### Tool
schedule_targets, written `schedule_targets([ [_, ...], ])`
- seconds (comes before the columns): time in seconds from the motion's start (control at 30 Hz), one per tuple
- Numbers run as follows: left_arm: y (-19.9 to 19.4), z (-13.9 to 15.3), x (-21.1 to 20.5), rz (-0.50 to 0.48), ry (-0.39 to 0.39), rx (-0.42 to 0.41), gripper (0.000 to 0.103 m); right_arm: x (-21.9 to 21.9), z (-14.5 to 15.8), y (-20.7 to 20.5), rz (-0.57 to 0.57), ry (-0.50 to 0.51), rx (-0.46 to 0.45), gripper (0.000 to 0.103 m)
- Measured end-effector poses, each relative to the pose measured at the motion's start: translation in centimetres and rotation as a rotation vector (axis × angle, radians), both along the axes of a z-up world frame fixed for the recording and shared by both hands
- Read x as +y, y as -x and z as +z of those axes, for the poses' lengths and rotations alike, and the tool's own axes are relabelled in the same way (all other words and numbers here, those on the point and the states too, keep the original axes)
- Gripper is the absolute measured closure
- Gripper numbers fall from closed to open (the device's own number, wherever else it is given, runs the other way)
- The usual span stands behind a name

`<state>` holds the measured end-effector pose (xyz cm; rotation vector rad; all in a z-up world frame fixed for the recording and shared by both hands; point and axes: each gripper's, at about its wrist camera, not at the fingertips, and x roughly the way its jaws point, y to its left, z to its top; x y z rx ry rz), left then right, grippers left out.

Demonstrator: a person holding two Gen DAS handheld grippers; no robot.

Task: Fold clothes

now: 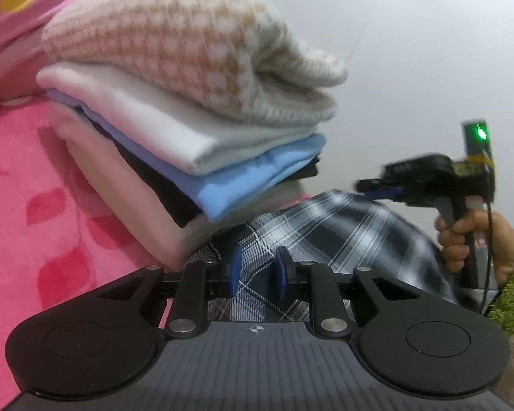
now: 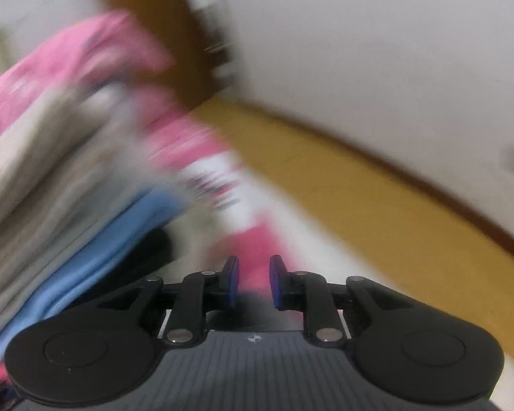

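A stack of folded clothes [image 1: 188,102] stands on the bed, with a beige waffle knit on top and white, blue, black and pale pink layers below it. In front of the stack lies a black-and-white plaid shirt [image 1: 342,233]. My left gripper [image 1: 258,257] hovers over the plaid cloth, its blue pads apart and not pressing on anything. At the right a hand [image 1: 462,239] holds my right gripper [image 1: 370,186] just above the far side of the shirt. The right wrist view is blurred: the right gripper [image 2: 254,263] is open and empty, with the stack [image 2: 68,188] to its left.
A pink patterned blanket [image 1: 34,222] covers the bed, with more pink bedding [image 1: 51,17] behind the stack. A white wall [image 1: 428,51] rises beyond. A green rug [image 1: 510,294] lies at the lower right. The right wrist view shows a yellow-brown floor [image 2: 359,198].
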<state>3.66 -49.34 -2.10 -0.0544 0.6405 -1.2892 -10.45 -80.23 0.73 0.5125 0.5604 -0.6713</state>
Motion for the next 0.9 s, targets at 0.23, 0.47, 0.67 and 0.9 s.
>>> schedule_targets([
  [0.23, -1.2, -1.3, -1.6, 0.052, -0.059, 0.021, 0.06, 4.5, -0.1, 8.5, 0.259, 0.129, -0.073, 0.082],
  [0.47, 0.7, 1.2, 0.0, 0.027, -0.023, -0.116, 0.061, 5.4, -0.5, 17.6, -0.096, 0.249, -0.105, 0.081],
  [0.67, 3.3, 0.7, -2.7, -0.004, -0.134, -0.176, 0.061, 13.1, -2.7, 18.2, 0.155, 0.405, -0.069, 0.074],
  [0.9, 7.6, 4.1, -0.5, -0.061, -0.146, -0.366, 0.06, 15.7, -1.3, 22.3, -0.038, 0.367, -0.233, 0.058],
])
